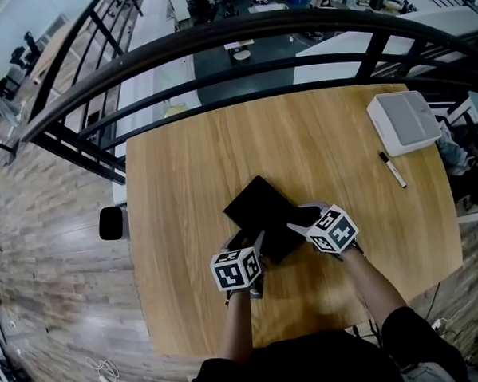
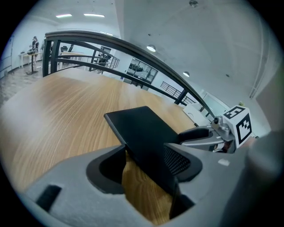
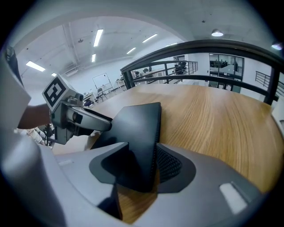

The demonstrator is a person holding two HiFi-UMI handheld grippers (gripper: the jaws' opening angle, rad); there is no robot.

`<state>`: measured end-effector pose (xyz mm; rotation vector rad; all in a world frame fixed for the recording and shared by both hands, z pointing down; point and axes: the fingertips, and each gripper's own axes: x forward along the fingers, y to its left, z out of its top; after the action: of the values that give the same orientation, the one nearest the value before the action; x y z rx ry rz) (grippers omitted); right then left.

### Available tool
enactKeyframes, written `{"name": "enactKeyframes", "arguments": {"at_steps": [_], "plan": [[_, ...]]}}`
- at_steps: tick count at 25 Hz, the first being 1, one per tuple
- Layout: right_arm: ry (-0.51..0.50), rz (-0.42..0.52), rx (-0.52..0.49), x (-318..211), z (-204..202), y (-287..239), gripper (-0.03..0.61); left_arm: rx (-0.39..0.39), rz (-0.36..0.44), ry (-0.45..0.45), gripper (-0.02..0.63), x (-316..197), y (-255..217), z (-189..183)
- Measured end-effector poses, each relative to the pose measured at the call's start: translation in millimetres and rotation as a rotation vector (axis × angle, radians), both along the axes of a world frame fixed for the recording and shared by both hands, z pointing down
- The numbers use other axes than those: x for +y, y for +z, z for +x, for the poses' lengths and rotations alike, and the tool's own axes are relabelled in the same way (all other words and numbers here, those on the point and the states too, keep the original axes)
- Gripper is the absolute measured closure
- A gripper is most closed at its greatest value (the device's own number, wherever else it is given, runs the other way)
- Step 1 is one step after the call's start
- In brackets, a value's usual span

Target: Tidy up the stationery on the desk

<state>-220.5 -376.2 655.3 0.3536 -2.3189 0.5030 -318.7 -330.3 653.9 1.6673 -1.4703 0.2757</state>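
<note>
left gripper, right gripper, both clamping black notebook

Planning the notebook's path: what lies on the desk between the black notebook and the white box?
Mostly bare desk, by the head view: from the black notebook to the white box only a marker lies, by the box's near corner.

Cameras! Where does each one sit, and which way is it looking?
Head view: on the person's head, looking steeply down at the desk; both forearms show, with the left hand-held gripper and right hand-held gripper.
Left gripper view: on the left hand-held gripper, looking along its jaws, shut on the black pad.
Right gripper view: on the right hand-held gripper, looking along its jaws, shut on that pad.
Shared: both gripper views show the pad and the other hand-held gripper.
</note>
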Motion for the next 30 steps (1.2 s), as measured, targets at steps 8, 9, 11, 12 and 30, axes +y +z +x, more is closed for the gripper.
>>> {"name": "enactKeyframes", "arguments": {"at_steps": [8, 9, 11, 12, 30], "plan": [[0.031, -0.008, 0.016, 21.9, 15.4, 0.3, 0.389, 0.008, -0.009, 0.007, 0.356, 12.0, 0.0, 11.4], [0.034, -0.01, 0.019, 24.8, 16.8, 0.0, 0.388, 0.008, -0.008, 0.008, 0.356, 13.8, -0.4, 12.5], [0.037, -0.012, 0.025, 31.3, 20.1, 0.1, 0.388, -0.001, -0.009, 0.016, 0.356, 18.2, -0.4, 15.1], [0.04, -0.012, 0.027, 34.4, 22.3, 0.2, 0.388, -0.007, -0.01, 0.024, 0.356, 20.4, -0.1, 17.0], [0.111, -0.026, 0.033, 84.9, 50.0, 1.1, 0.382, -0.078, -0.014, 0.133, 0.356, 48.6, 3.0, 40.8]]}}
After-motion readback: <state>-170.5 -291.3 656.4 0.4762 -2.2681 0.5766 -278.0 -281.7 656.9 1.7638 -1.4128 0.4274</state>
